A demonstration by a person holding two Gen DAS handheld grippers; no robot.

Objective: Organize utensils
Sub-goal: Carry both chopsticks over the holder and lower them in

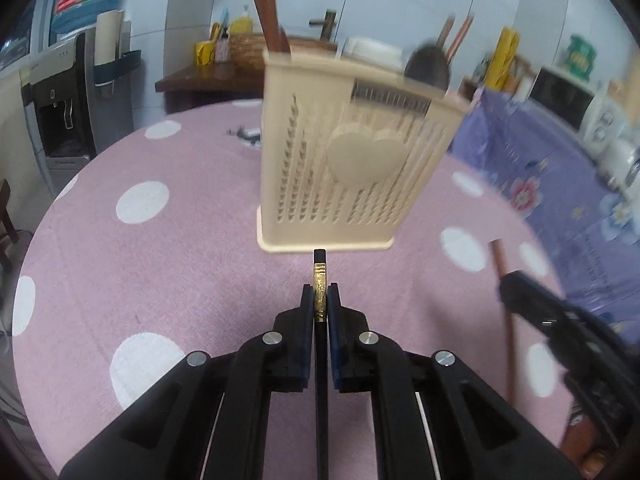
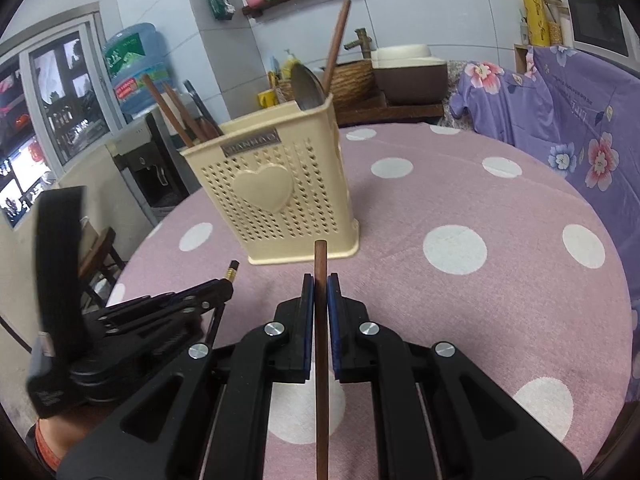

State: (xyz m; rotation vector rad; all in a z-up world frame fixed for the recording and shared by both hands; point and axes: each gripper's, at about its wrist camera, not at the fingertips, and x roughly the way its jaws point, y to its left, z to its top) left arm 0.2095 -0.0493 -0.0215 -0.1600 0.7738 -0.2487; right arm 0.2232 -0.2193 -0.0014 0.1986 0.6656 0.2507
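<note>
Chopstick point(image 1: 320, 280) clamped lengthwise in left gripper point(image 1: 320, 300) — tip toward holder point(image 1: 344, 160)

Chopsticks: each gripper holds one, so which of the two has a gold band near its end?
The black chopstick in the left gripper has the gold band below its tip. The brown chopstick in the right gripper is plain wood, with no band.

A round table in pink polka-dot cloth point(image 2: 500, 208) carries an upright cream utensil holder point(image 2: 280, 200).
</note>
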